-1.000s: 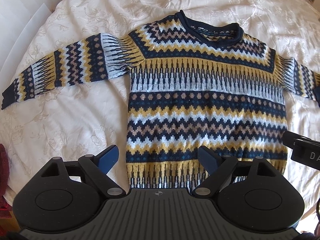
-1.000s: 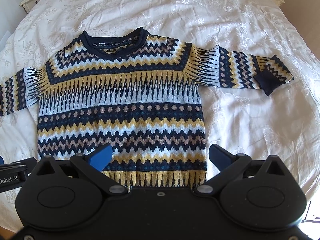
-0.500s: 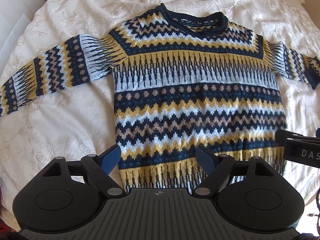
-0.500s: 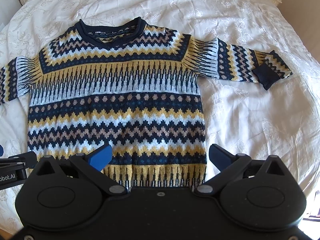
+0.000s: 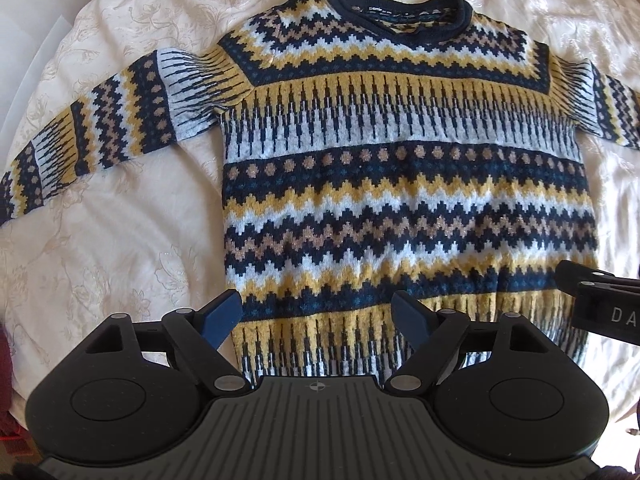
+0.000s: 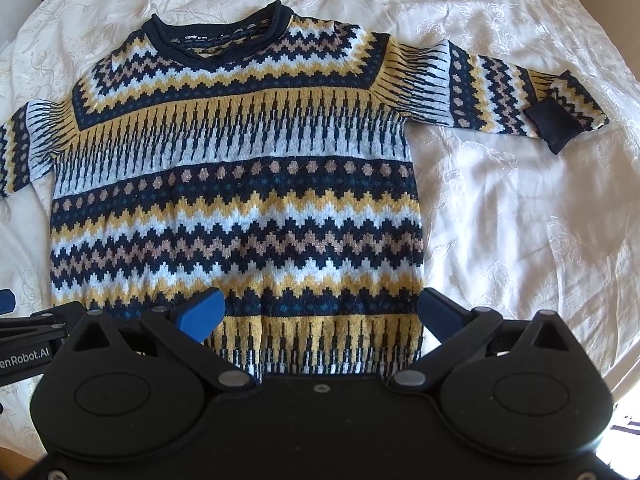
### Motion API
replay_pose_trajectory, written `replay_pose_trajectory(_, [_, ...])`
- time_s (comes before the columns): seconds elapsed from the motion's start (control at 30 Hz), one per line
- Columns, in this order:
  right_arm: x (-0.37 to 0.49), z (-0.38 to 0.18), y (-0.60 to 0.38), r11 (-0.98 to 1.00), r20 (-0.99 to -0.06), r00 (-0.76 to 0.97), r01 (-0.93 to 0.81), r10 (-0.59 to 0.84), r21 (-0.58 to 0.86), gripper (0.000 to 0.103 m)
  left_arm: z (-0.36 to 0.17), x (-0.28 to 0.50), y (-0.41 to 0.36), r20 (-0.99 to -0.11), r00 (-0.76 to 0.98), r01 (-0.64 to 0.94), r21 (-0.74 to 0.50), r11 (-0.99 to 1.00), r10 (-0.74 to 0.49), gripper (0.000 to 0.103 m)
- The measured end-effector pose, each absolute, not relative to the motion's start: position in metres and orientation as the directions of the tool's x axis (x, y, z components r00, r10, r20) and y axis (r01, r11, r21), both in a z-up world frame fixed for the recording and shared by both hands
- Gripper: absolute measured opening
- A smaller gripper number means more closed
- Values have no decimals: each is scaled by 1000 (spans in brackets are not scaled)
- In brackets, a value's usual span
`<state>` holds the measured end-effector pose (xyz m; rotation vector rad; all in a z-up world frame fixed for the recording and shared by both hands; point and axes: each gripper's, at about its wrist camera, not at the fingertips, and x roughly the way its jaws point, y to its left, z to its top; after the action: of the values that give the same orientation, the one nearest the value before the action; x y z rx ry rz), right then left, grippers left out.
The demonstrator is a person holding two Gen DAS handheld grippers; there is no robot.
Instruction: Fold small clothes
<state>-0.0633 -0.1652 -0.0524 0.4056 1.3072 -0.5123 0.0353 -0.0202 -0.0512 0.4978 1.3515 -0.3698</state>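
Both tools are held low, side by side: the left tool [image 5: 316,316] has its fingers spread wide, and the right tool [image 6: 320,312] gapes equally, gripping nothing.

Both cameras nearer the sweater [image 5: 400,184] than a second ago, knit filling more of each view, left gripper [image 5: 318,316] shifted toward 3 o'clock along the hem, collar [image 6: 218,36] drifted toward 12 o'clock, right gripper [image 6: 320,312] edging forward over the hem.
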Motion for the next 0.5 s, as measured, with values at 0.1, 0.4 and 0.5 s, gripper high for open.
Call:
replay_pose_trajectory(0.1, [-65,-57,-174,835,-977,184,550,-103,16,102,-52,31,-28,-980,189,506,146,850,56,82])
replay_pose_trajectory(0.4, [-69,-70,-199,875,-977,197,484,-81,25,102,-58,18,-52,-981,167,485,167,858,96,82])
replay_pose_trajectory(0.5, [-71,-76,-208,874,-979,194,484,-62,40,102,-62,14,-60,-981,159,484,175,857,111,82])
